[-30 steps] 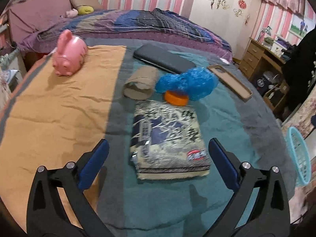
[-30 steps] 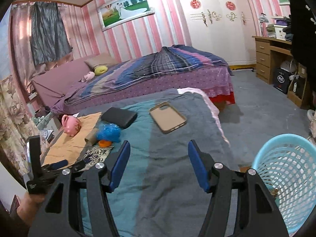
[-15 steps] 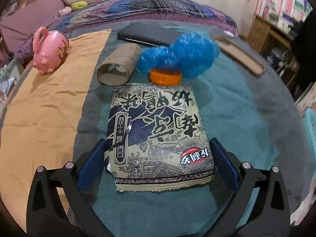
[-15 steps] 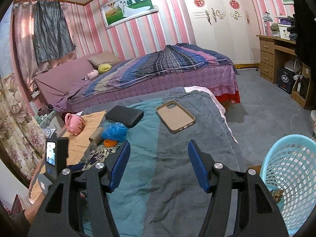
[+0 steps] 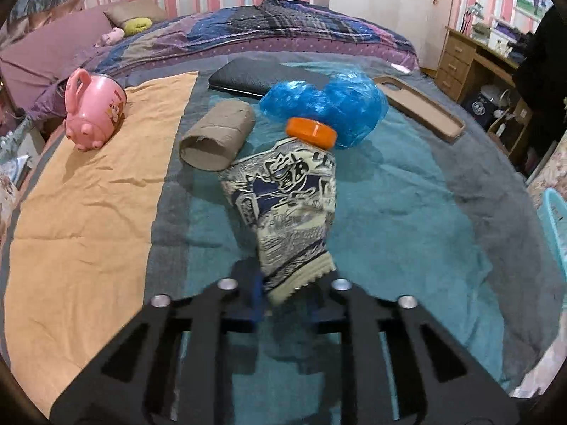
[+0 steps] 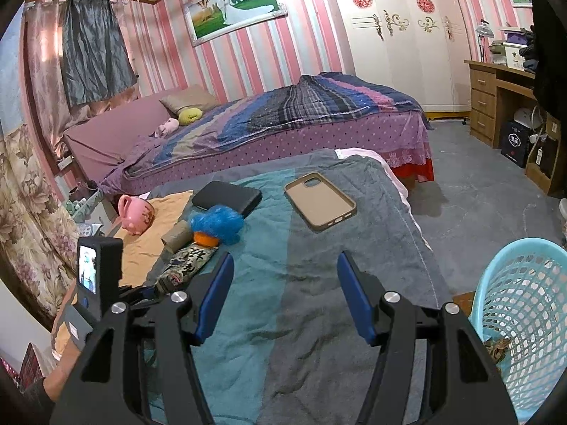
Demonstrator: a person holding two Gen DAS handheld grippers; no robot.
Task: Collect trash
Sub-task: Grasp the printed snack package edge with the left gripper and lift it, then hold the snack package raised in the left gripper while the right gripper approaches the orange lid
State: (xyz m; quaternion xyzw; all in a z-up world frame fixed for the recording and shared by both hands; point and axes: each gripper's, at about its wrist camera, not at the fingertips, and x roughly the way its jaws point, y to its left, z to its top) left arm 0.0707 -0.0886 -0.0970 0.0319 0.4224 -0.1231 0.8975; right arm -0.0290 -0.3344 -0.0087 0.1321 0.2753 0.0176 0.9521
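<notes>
Left gripper [image 5: 283, 292]: jaws have just been closing and now pinch the crimped end of the printed snack wrapper [image 5: 288, 209], which is squeezed narrow between the 2 blue pads and stands up from the teal blanket [image 5: 407, 219]. Right gripper [image 6: 285, 297]: jaws parted about halfway, nothing between them, poised over the blanket.

View differences: the left wrist view alone shows the pinch on the wrapper at close range. The right wrist view alone shows the left gripper from the side at lower left, its camera unit with a lit screen, and most of the light-blue laundry-style basket [image 6: 524, 318] on the floor beside the bed; the left wrist view catches only a sliver of that basket at its right edge.

Containers: the basket holds some brownish scraps at its bottom; their nature cannot be determined. A pink pig-shaped mug [image 5: 94, 113] lies on its side on the orange cloth [image 5: 81, 219]; its contents are not visible.

Surroundings: an orange cap [image 5: 312, 132] sits just beyond the wrapper's far end, with crumpled blue plastic [image 5: 326, 104] touching it behind. A cardboard tube [image 5: 218, 136] lies just left of these. Further back rest a black case [image 5: 248, 78] and a tan phone case [image 5: 420, 108]. Nothing stands between the right gripper and the basket.
</notes>
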